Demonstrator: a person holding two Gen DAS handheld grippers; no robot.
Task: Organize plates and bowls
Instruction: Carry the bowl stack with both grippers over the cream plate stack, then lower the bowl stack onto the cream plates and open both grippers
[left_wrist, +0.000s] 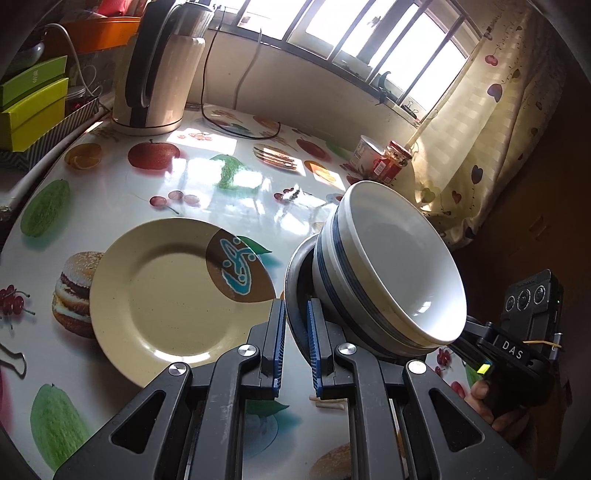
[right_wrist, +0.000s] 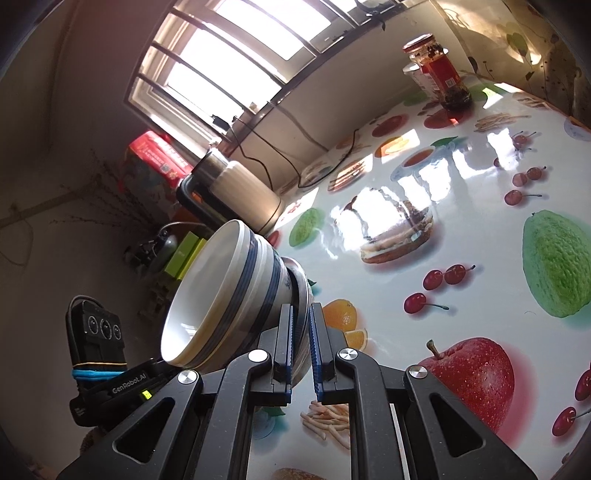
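While the cream plate (left_wrist: 173, 295) lay flat on the table (left_wrist: 110, 192), the left gripper (left_wrist: 296, 332) and right gripper (right_wrist: 301, 345) each pinched the metal bowl (left_wrist: 295, 291), carrying the tilted striped bowls (left_wrist: 391, 273) together, probably toward the plate.

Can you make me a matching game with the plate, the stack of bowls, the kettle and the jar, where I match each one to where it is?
Things:
1. yellow plate
2. stack of bowls
3. kettle
4. jar

Places:
A. standing at the far edge of the table, beside a paper cup
B. tipped on its side, pinched by both the left gripper and the right gripper
C. lying flat on the fruit-print table
D. upright at the back of the table, near the green boxes

Pairs: 1-C, 2-B, 3-D, 4-A
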